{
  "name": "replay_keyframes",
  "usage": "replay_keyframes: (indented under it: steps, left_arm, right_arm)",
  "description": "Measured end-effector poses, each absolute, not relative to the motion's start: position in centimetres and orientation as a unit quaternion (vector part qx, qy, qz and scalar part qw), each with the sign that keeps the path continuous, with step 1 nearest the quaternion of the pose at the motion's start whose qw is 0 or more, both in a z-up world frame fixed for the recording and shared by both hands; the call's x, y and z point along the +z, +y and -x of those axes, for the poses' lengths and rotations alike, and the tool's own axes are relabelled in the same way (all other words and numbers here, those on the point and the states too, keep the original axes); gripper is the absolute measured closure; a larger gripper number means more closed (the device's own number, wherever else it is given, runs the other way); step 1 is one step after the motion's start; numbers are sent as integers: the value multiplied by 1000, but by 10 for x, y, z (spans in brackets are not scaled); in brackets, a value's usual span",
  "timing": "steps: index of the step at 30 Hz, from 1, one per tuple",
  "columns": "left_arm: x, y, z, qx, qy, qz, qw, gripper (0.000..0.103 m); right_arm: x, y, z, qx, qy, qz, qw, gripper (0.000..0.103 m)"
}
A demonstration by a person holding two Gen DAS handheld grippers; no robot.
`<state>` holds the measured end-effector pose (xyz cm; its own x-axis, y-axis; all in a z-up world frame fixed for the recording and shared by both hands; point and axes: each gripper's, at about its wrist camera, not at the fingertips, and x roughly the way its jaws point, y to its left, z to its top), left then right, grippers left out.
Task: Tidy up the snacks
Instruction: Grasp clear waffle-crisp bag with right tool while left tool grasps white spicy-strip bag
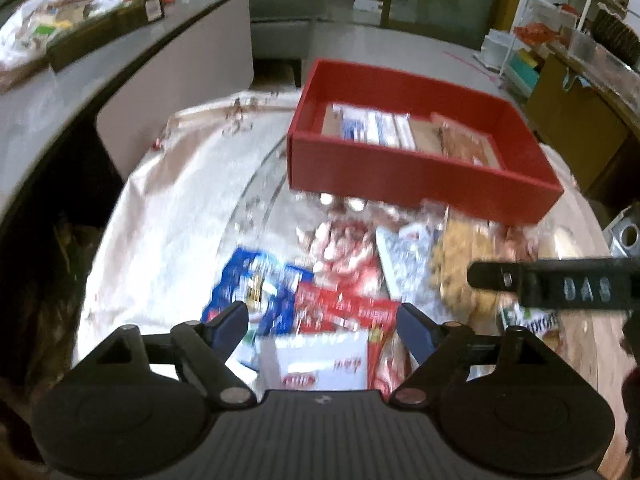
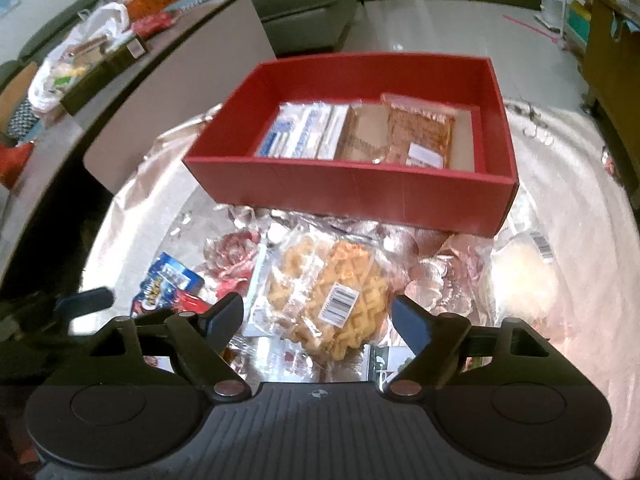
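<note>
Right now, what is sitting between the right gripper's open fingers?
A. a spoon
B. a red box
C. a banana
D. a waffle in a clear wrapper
D: the right gripper is open over a wrapped waffle with a barcode sticker; the red box sits further back.

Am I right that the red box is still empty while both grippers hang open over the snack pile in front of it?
Not quite: the red box already holds snacks, a white-and-blue packet and a brown packet, as the right wrist view shows. The rest stands: the left gripper and right gripper are open over the snack pile.
</note>
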<state>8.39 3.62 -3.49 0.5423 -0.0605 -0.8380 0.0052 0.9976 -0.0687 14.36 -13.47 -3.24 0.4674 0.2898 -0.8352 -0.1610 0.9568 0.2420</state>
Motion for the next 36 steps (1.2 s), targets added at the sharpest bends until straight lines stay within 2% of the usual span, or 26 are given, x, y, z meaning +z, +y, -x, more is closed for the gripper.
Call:
replay_keyframes:
  steps: [8,13,25,30,36]
  left_arm:
    - [-67,37,-64,-8,531,41,846,25]
    - [-85,29,-53,6,551,22,834,24]
    - [-96,21,-46,13,547,-4,837,23]
    - [-95,17,-43,9,542,-17,840,22]
    - [-95,19,-44,14,538,-21,843,10]
  right_arm:
    - [-51,-122,-155,135,523,-63,839,15]
    - [-60,-111,-156,136,529,-42,837,9]
    - [-82,-108,-152,127,543,-32,829,0]
    - [-84,-98,-149,129,541,8,831,0]
    - [-86,-96,-145,134,533,32,835,0]
